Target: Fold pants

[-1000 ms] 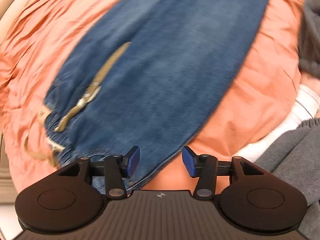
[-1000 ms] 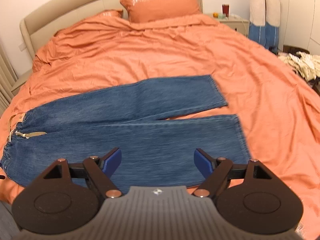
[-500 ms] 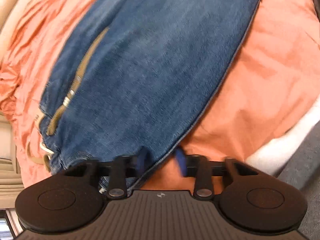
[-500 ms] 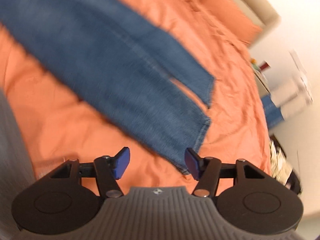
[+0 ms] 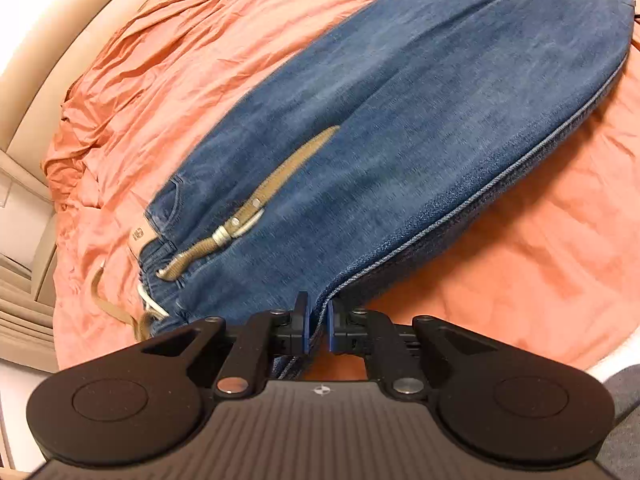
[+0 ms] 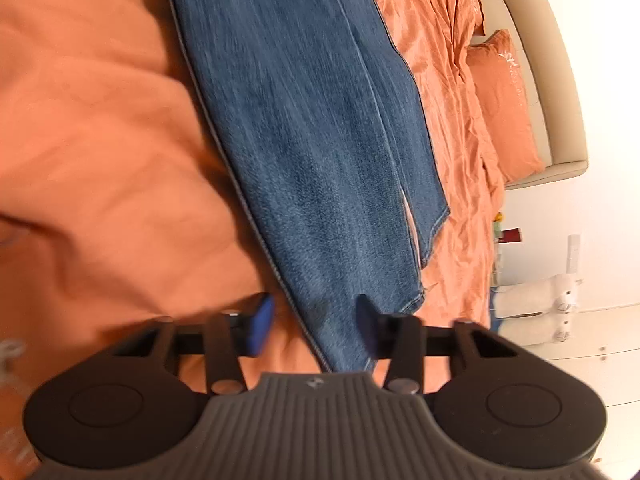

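Blue jeans (image 5: 380, 140) with a tan belt (image 5: 256, 208) lie flat on the orange bed cover (image 5: 160, 80). My left gripper (image 5: 317, 326) is shut on the near side seam of the jeans close to the waistband. In the right wrist view the jeans legs (image 6: 312, 140) run away from me, the two hems side by side. My right gripper (image 6: 314, 322) is open, its jaws on either side of the near leg's outer seam by the hem, the right fingertip (image 6: 366, 312) over the denim.
A beige headboard (image 6: 540, 60) and an orange pillow (image 6: 508, 108) sit at the far side. A nightstand with a red cup (image 6: 512, 236) stands beyond the bed. Grey fabric (image 5: 624, 400) shows at the lower right in the left wrist view.
My left gripper has closed on the jeans' side seam near the waist. My right gripper has swung down to the near leg's hem and stays open.
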Tool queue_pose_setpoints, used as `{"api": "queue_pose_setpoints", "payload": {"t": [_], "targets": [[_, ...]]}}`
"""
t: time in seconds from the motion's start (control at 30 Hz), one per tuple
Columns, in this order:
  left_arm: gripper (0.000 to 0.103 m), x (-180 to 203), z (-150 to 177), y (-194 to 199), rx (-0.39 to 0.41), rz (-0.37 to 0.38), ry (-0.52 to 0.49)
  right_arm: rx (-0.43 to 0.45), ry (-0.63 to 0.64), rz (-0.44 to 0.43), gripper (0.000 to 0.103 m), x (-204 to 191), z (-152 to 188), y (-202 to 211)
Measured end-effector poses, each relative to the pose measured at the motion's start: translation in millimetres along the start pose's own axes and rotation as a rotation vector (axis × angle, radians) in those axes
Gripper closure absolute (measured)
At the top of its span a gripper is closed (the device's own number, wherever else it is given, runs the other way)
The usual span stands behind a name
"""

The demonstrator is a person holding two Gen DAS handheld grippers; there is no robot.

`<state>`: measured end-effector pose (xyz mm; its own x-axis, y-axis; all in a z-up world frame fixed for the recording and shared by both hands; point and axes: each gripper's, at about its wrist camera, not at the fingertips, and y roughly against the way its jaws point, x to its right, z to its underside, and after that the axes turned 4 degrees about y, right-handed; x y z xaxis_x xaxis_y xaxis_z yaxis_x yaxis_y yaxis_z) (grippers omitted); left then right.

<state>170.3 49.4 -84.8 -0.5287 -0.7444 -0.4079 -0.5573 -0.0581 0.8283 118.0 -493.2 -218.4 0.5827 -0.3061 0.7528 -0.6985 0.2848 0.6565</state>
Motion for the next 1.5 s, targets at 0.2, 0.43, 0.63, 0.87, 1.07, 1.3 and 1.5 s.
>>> {"api": "queue_pose_setpoints", "payload": {"t": [0.2,0.43,0.63,0.87,1.07,1.3,1.5], "targets": [[0.098,-4,-10,0,-0.012,-0.026,0.002,0.003,-0.139,0.053,0.103,17,-4,-2],[0.098,-24,-31,8,0.043,-0.088,0.052,0.019,-0.295,0.154,0.103,80,-20,15],[0.098,-55,-62,17,0.109,-0.142,0.097,0.001,-0.391,0.194,0.103,141,-46,6],[0.098,-85,-111,-1,0.132,-0.212,0.109,-0.041,-0.415,0.229,0.103,191,-83,-29],[0.098,-111,-145,-43,0.119,-0.224,0.134,-0.062,-0.441,0.248,0.103,223,-114,-77],[0.098,-130,-177,-128,0.039,-0.216,0.183,-0.104,-0.408,0.208,0.103,237,-153,-160],[0.098,-128,-184,-203,-0.061,-0.184,0.187,-0.135,-0.355,0.141,0.103,225,-180,-235]]}}
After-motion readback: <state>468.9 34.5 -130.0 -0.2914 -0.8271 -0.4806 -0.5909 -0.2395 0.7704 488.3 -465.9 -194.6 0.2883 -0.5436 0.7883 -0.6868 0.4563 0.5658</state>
